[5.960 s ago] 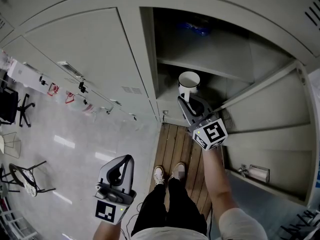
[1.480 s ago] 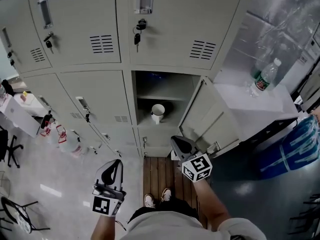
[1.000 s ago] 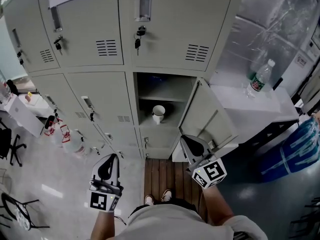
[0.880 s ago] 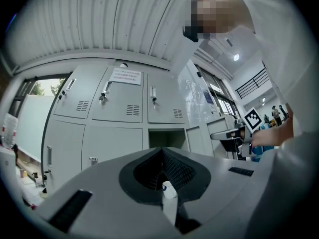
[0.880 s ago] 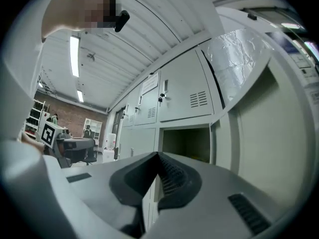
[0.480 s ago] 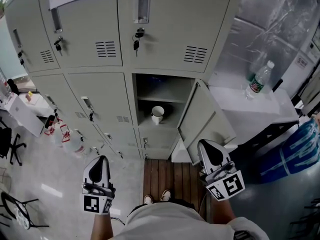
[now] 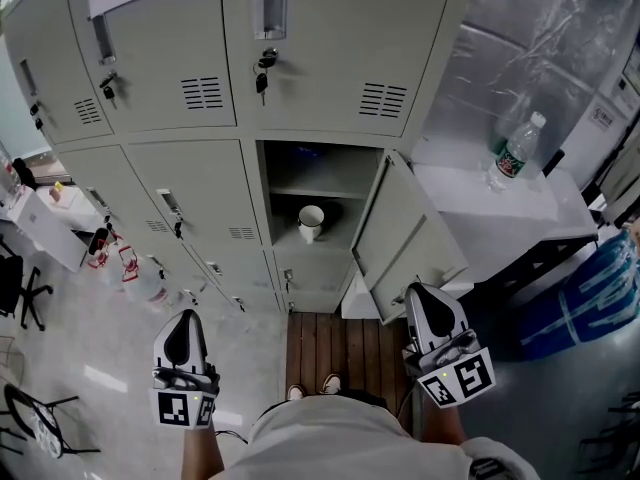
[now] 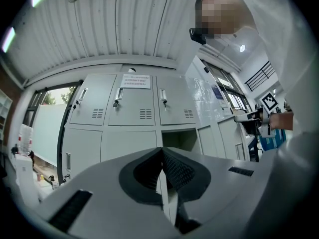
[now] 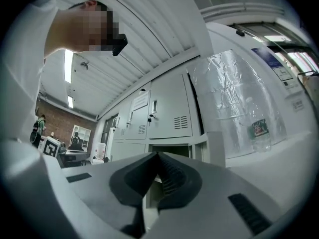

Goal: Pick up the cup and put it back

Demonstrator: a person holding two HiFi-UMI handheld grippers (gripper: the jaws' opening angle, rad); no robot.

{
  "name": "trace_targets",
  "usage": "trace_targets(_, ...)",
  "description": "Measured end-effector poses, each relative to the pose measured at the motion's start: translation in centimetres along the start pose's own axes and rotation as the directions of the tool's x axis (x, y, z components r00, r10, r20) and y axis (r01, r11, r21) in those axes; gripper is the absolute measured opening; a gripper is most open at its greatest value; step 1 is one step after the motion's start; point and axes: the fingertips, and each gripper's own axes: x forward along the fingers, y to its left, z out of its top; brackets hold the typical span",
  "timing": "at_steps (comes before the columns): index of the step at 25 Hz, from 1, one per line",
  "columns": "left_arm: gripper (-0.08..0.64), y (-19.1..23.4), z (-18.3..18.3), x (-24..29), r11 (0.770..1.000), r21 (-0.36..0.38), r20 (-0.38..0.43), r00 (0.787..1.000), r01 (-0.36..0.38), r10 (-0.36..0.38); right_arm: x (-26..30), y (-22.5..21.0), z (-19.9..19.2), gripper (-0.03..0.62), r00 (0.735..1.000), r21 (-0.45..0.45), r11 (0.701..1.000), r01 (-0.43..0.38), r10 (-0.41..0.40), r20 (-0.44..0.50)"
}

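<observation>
Cup (image 7: pixel 311 218): white, cylindrical, with a side handle. It sits on the lower floor of the open grey steel locker compartment (image 7: pixel 300 253), below the compartment's inner shelf (image 7: pixel 325 190). It stands upright, long axis vertical, mouth up. The handle seems to point down-left in the head view, but the cup is too small there to be sure.

Both tongs are well clear of the cup and hold nothing. Left gripper (image 7: pixel 185 318) has its jaws pressed together, nothing between them, and is aimed at the closed locker fronts left of the opening. Right gripper (image 7: pixel 425 294) also has its jaws pressed together and is empty.

Obstructions: the grey locker door (image 7: pixel 405 238) hangs open on the right side of the compartment. In the head view it lies between the right gripper and the cup. The front of the opening is otherwise clear.

Surroundings:
- keys (image 7: pixel 260 80) hang in the lock of the locker above
- clear plastic water bottle with a green label (image 7: pixel 512 150) stands on a white tabletop (image 7: pixel 470 208) to the right
- brown wooden slat platform (image 7: pixel 340 340) underfoot
- blue bag (image 7: pixel 598 288) at far right
</observation>
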Motion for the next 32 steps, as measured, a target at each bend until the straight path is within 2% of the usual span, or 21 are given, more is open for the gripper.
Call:
trace_targets(4, 0.021, -0.2, 0.0, 0.0, 1.0, -0.001, -0.009, 1.0, 0.0, 0.0, 0.5, 0.6, 0.1, 0.017, 1.0, -0.008, 1.0, -0.026, 0.026, 0.009)
trace_targets(18, 0.021, -0.7, -0.7, 0.9, 1.0, -0.008, -0.019, 1.0, 0.016, -0.016, 1.2, 0.5, -1.2, 0.018, 1.0, -0.001, 1.0, -0.026, 0.026, -0.016)
trace_targets(32, 0.021, -0.8, -1.2, 1.4, 1.0, -0.015, -0.035, 0.999, 0.019, -0.02, 2.4, 0.9, -1.4, 0.017, 0.998, -0.002, 0.998, -0.066, 0.066, -0.01)
